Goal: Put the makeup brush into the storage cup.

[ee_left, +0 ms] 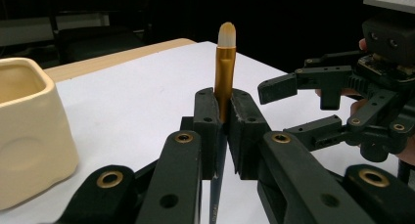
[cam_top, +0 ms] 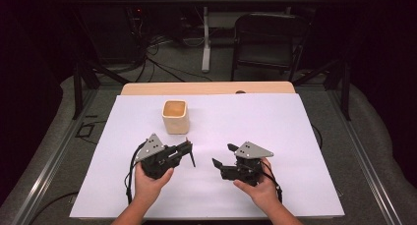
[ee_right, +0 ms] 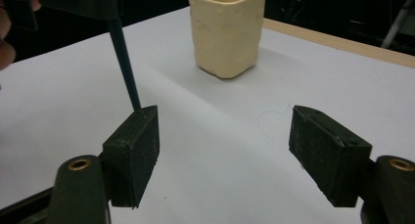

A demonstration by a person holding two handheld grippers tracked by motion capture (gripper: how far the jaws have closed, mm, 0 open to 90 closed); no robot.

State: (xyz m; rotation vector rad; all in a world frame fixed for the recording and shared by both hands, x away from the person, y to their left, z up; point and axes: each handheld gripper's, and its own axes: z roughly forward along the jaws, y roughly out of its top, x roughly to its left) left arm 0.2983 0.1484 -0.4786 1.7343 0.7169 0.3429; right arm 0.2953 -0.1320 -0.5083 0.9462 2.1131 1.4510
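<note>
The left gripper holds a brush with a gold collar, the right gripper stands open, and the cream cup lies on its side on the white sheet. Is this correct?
Not quite. The cream cup stands upright, mouth up, as the high view shows. The rest holds: the left gripper is shut on the brush, and the right gripper is open.

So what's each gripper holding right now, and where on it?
Left gripper clamps the brush at its gold ferrule. Right gripper is open, holding nothing.
</note>
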